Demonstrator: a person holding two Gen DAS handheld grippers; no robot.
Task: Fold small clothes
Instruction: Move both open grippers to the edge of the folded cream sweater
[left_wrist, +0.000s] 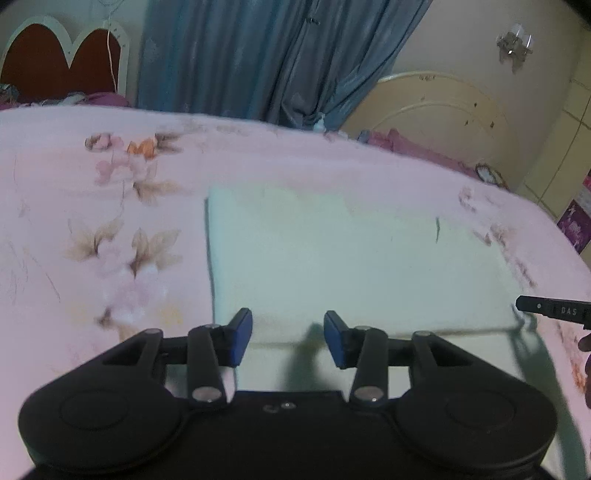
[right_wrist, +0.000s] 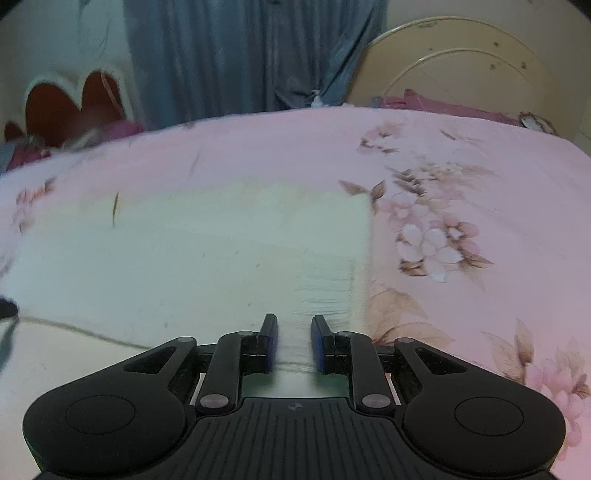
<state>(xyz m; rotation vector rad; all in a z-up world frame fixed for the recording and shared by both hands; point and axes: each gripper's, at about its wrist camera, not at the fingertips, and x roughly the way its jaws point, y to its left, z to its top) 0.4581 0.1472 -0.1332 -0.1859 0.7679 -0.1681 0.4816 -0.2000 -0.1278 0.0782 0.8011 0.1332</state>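
A pale whitish cloth (left_wrist: 351, 266) lies folded flat as a rectangle on the pink flowered bedspread (left_wrist: 92, 221). My left gripper (left_wrist: 288, 315) stands open just over the cloth's near left part, by its folded front edge; its blue pads (left_wrist: 240, 332) hold nothing. In the right wrist view the same cloth (right_wrist: 184, 258) fills the middle. My right gripper (right_wrist: 294, 319) is a little open over the cloth's near right corner, and the fold line runs between its pads (right_wrist: 271, 339) without being pinched. Part of the right gripper (left_wrist: 554, 312) shows at the edge of the left wrist view.
Blue curtains (left_wrist: 258, 55) hang behind the bed. A cream round headboard (left_wrist: 443, 110) stands at the back right and a red heart-shaped one (left_wrist: 55, 62) at the back left. Purple bedding (right_wrist: 443, 103) lies along the far edge. The bedspread (right_wrist: 461, 184) extends around the cloth.
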